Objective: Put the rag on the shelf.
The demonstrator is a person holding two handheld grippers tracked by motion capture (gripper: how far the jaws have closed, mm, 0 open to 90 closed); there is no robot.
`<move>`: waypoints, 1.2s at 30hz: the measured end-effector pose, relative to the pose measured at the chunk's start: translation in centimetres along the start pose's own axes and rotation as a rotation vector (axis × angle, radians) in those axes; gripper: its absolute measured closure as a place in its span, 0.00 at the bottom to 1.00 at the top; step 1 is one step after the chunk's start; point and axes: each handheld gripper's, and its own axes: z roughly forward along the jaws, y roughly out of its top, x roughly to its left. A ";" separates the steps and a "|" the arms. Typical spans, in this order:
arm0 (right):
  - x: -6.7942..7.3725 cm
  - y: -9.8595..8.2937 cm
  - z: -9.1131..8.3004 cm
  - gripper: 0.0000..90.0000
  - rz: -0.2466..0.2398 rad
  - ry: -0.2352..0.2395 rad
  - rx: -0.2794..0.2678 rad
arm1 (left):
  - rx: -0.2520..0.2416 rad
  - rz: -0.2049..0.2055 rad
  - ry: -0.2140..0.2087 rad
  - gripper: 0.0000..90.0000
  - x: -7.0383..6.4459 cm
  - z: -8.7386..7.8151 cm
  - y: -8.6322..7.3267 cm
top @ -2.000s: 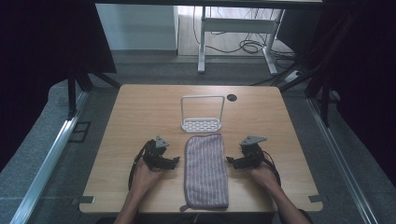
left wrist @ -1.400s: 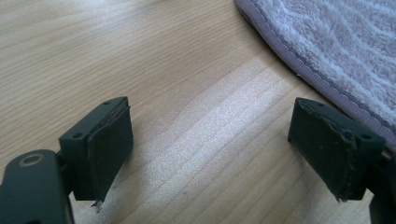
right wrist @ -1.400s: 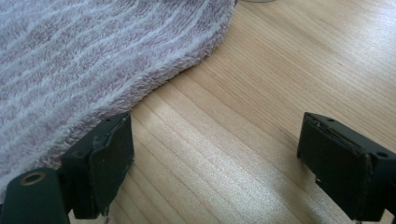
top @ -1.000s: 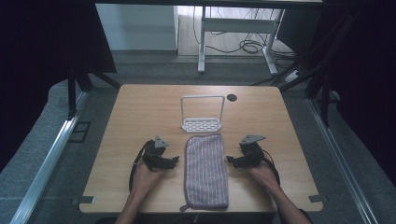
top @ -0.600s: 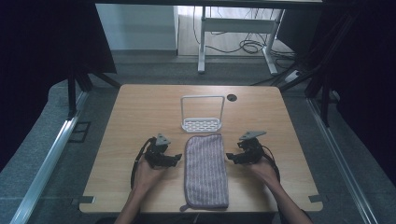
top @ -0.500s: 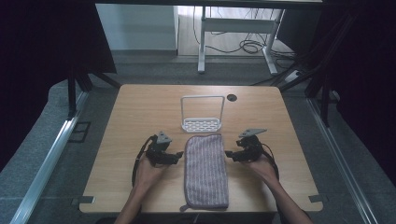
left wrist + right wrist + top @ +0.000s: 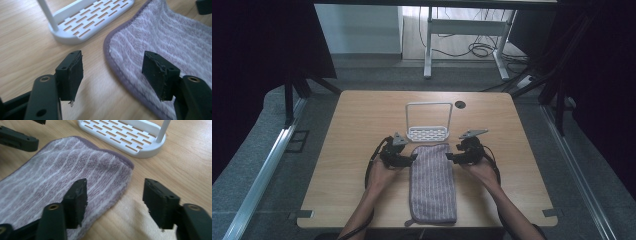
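Note:
A purple-grey striped towel [image 7: 432,182] lies flat, lengthwise, at the table's near middle. My left gripper [image 7: 411,158] is open at the towel's far left corner. In the left gripper view its jaws [image 7: 117,72] straddle the towel's hem [image 7: 170,37], one over bare wood and one over cloth. My right gripper [image 7: 450,157] is open at the far right corner. In the right gripper view [image 7: 117,195] one jaw is over the towel [image 7: 62,175] and the other over wood. Nothing is held.
A white slotted rack [image 7: 429,124] with a tall loop handle stands just beyond the towel, close to both grippers [image 7: 92,20] [image 7: 125,137]. The wooden table [image 7: 352,130] has a round cable hole [image 7: 460,104] at the back. Dark curtains flank the table.
Both hands have slid forward along the towel's sides, bringing the open grippers from mid-towel up to its far corners. The towel and rack have not moved.

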 end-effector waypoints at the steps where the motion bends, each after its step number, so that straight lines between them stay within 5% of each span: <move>1: 0.0 0.1 0.2 0.44 0.000 -0.002 0.000 | 0.002 0.005 0.006 0.38 0.0 0.3 0.1; 8: -0.3 0.2 2.5 0.50 0.006 -0.025 0.040 | 0.057 0.027 -0.004 0.41 -0.2 2.5 0.4; 11: -0.3 0.1 3.0 0.51 -0.002 -0.025 0.058 | 0.044 -0.012 -0.041 0.44 0.1 2.7 0.2; 13: -0.1 0.0 3.2 0.61 -0.022 -0.026 0.048 | 0.045 -0.012 -0.043 0.46 0.0 2.6 0.2; 14: 0.3 0.1 3.1 0.73 -0.044 -0.006 0.056 | 0.048 -0.013 -0.048 0.58 -0.1 2.6 0.3; 16: 0.5 0.0 3.1 0.80 -0.049 -0.003 0.057 | 0.050 -0.017 -0.066 0.63 -0.4 2.5 0.3; 18: 0.8 0.0 3.1 0.88 -0.051 0.003 0.058 | 0.042 -0.035 -0.105 0.82 -0.4 2.5 0.3; 23: 1.5 0.2 2.9 0.93 -0.091 -0.028 0.067 | 0.037 -0.075 -0.127 0.90 0.0 2.5 0.1; 36: 1.5 2.2 -0.9 0.93 -0.103 0.029 -0.065 | -0.118 -0.041 -0.092 0.90 -0.3 -2.0 2.4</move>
